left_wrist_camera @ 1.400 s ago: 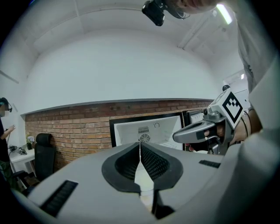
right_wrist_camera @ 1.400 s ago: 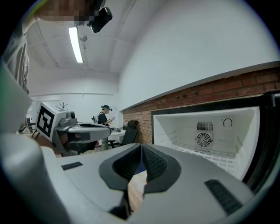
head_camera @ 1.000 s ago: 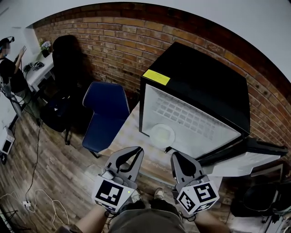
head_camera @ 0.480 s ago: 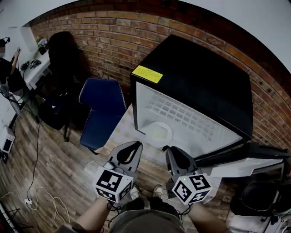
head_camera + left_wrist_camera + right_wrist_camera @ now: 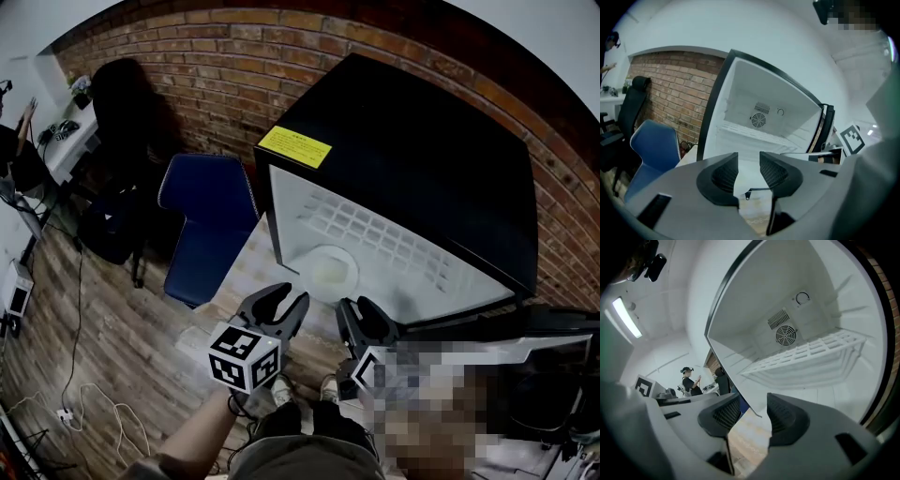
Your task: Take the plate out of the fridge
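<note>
A pale round plate (image 5: 330, 270) lies on the floor of the open black fridge (image 5: 412, 150), under its white wire shelf (image 5: 375, 232). My left gripper (image 5: 286, 298) hangs just in front of the fridge's opening, below and left of the plate. Its jaws are opening with nothing between them. My right gripper (image 5: 357, 310) is beside it, partly behind a mosaic patch, its jaws likewise opening and empty. The left gripper (image 5: 748, 161) looks into the white interior (image 5: 759, 117); its jaws hide the plate. The right gripper (image 5: 753, 404) sees the shelf (image 5: 806, 355) from below.
The fridge door (image 5: 553, 323) stands open to the right. The fridge sits on a pale table (image 5: 246, 272). A blue chair (image 5: 208, 216) and a black office chair (image 5: 117, 131) stand left by the brick wall (image 5: 234, 56). Cables (image 5: 66, 412) lie on the wooden floor.
Both grippers' jaws have gone from shut to apart. The grippers and the head view have drawn closer to the fridge's opening.
</note>
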`<state>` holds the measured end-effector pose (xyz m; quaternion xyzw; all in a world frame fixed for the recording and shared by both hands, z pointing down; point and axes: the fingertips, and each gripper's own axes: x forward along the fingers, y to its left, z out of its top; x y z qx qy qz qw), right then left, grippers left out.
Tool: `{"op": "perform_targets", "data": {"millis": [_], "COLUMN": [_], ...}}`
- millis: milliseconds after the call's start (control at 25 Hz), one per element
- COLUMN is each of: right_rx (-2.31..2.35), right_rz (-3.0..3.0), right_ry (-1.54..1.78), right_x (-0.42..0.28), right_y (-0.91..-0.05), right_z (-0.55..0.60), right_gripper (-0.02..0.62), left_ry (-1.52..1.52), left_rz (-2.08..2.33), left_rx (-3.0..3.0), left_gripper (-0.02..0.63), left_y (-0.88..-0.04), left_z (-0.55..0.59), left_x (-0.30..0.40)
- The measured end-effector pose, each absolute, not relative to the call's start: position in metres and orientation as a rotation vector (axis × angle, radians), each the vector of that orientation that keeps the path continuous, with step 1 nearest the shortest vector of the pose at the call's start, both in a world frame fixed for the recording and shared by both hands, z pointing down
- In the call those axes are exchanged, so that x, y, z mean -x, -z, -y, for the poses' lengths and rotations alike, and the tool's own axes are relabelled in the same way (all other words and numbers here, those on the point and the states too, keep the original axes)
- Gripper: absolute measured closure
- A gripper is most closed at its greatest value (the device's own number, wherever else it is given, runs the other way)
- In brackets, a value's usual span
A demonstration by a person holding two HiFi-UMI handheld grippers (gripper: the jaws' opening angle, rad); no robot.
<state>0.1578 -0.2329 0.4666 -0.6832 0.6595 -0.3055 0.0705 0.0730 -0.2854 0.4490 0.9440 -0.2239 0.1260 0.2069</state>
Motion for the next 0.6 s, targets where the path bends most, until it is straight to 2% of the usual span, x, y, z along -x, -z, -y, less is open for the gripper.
{"op": "perform_targets", "data": {"millis": [600], "right_rx": [1.993], "right_rz": [-1.565], "right_ry": [1.226], "right_x": [-0.178], "right_y": [-0.581], "right_z": [0.234], "right_gripper": [0.416], "left_ry": [-0.155], "left_rz": [0.467], "left_rx": [-2.057], "left_gripper": [0.440], "left_y": [-0.550], "left_z": [0.309], "left_x": [-0.089]}}
